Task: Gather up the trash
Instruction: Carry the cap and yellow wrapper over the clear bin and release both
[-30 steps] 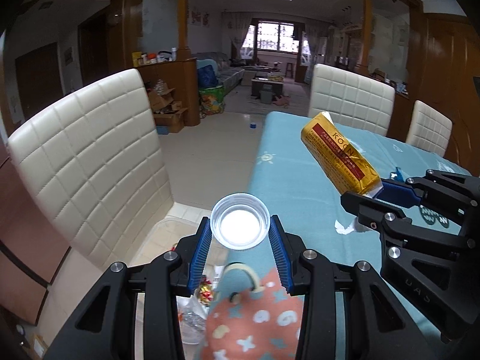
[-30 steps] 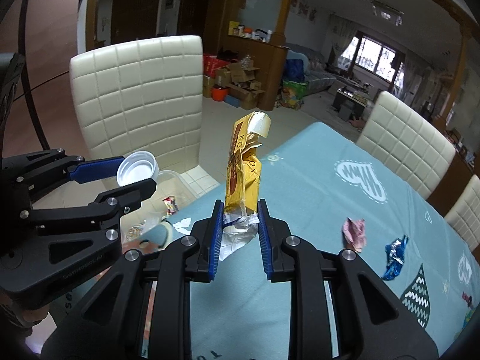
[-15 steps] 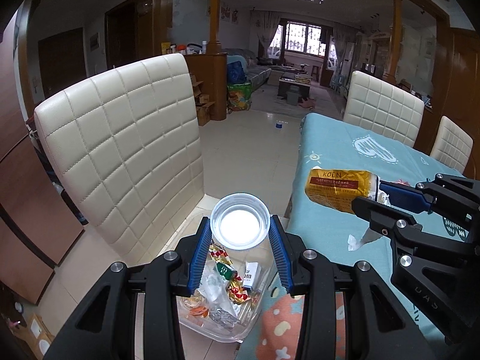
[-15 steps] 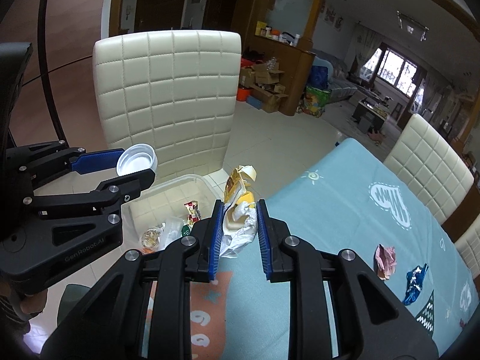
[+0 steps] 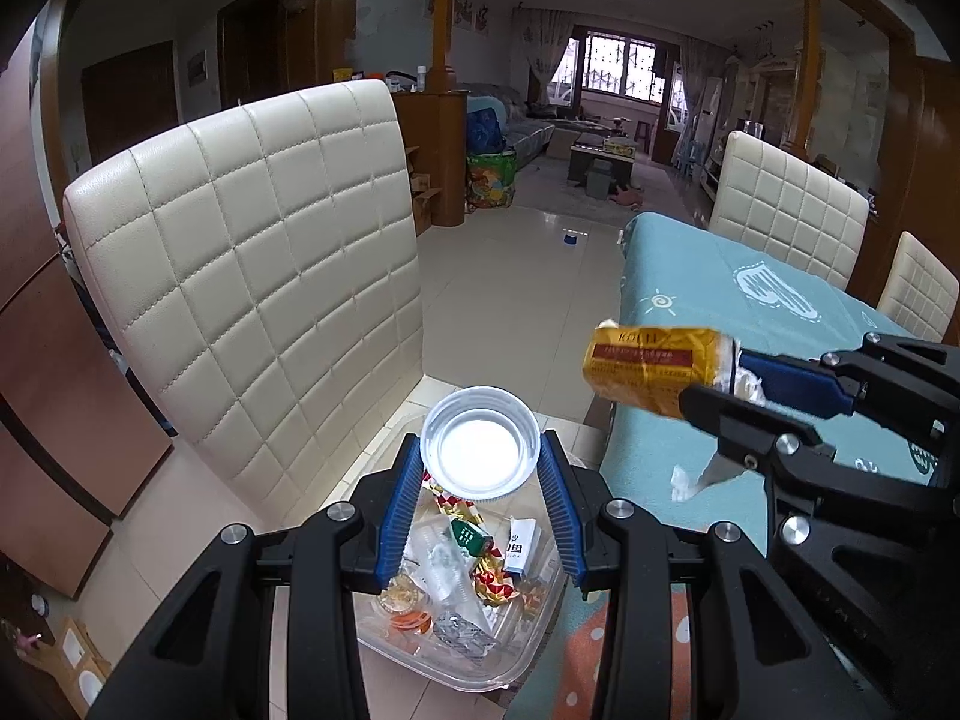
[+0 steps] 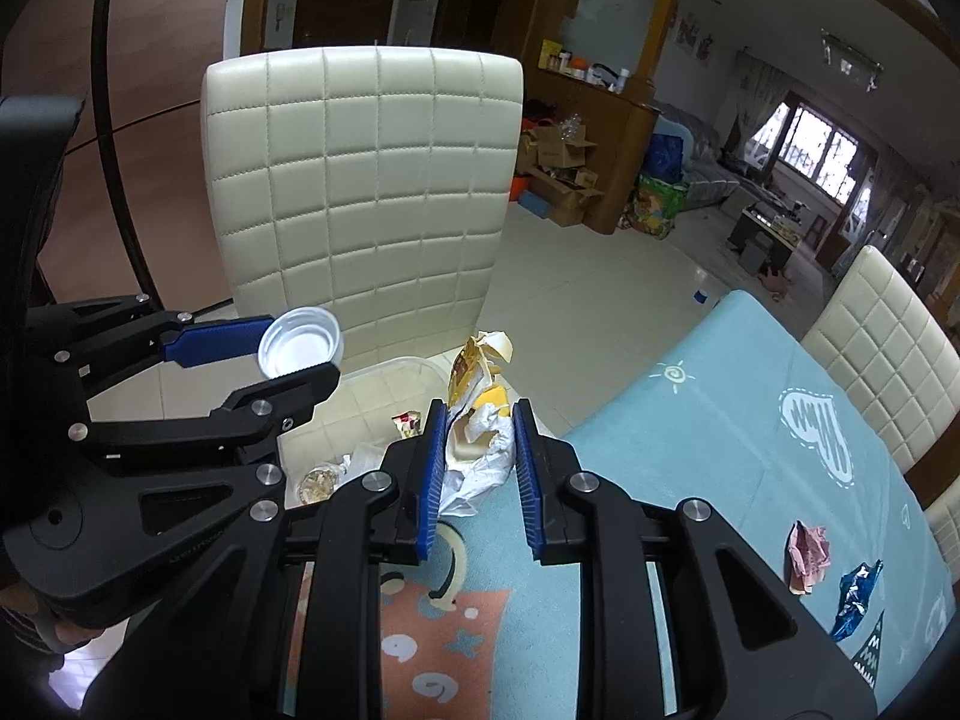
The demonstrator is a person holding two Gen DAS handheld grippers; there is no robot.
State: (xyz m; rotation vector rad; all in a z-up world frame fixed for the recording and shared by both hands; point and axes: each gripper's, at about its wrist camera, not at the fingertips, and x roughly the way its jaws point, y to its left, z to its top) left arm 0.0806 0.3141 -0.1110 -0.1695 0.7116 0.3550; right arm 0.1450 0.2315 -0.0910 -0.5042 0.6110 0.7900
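My left gripper [image 5: 480, 462] is shut on a white plastic lid [image 5: 479, 452], held open side up above a clear plastic trash bin [image 5: 510, 654] on the floor. The bin holds several wrappers and scraps. In the right wrist view the same lid [image 6: 300, 349] sits between the left gripper's blue pads, over the bin's rim [image 6: 396, 367]. My right gripper [image 6: 477, 426] is shut on a yellow snack wrapper [image 6: 477, 378], which pokes out past the table edge toward the bin. The left wrist view shows that wrapper [image 5: 657, 363] lying level beside the lid.
A cream quilted chair [image 5: 252, 276] stands just behind the bin. The table has a teal cloth [image 6: 720, 456] with a crumpled pink wrapper [image 6: 809, 552] and a blue foil wrapper [image 6: 855, 600] at the right. More cream chairs [image 5: 786, 210] stand along its far side.
Both grippers swung left off the table toward the chair, and the bin came into view under them. The yellow wrapper tipped from upright to level. Both grips held.
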